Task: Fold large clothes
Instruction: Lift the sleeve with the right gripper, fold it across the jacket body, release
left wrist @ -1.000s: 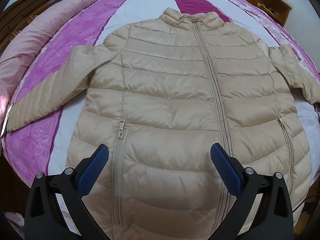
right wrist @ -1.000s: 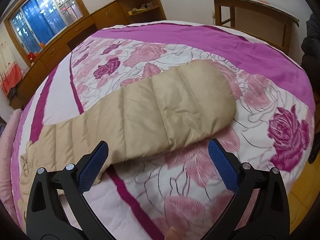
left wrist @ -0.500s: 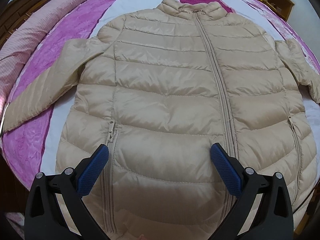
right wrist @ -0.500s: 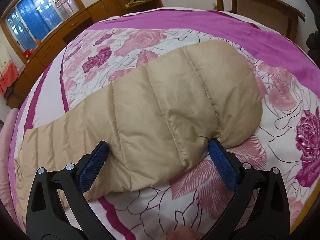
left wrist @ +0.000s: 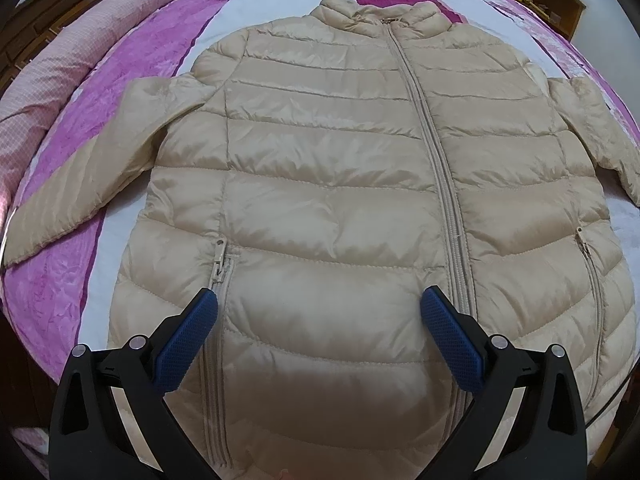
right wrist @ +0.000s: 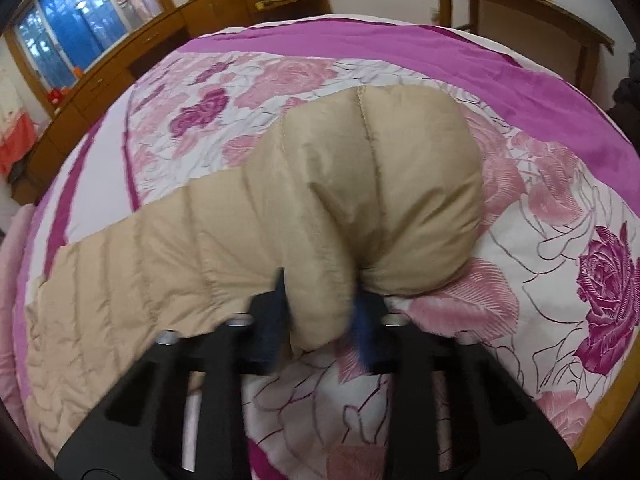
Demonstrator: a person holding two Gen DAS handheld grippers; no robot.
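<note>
The beige quilted puffer jacket (left wrist: 328, 200) lies flat, front up, on a bed, its long axis running from the hem at the bottom of the left wrist view up to the stand collar near the top centre, with the closed front zipper (left wrist: 436, 152) tracing that line slightly right of middle. One sleeve stretches out toward the lower left of that frame, ending at a cuff near the left edge; the other sleeve (right wrist: 280, 216) runs off to the right. The shell is shiny and smooth, stitched into puffy horizontal bands, with a slanted pocket zipper (left wrist: 218, 264) on each side. The bedspread (left wrist: 132, 72) under it is satin-like, in magenta and white stripes, with pink roses printed on the part seen in the right wrist view; a pink rolled quilt (left wrist: 60, 64) lies along the upper left. The left gripper (left wrist: 320, 328) hangs above the lower front of the jacket with its blue-padded tongs spread wide, nothing between them. In the right wrist view the right gripper (right wrist: 320, 312) is closing, its tongs pinching a bunched fold of the sleeve near the rounded cuff, which humps up above them in mid-frame. Bare bedspread lies open to the right and beyond the cuff, with wooden furniture past the bed's far edge.
</note>
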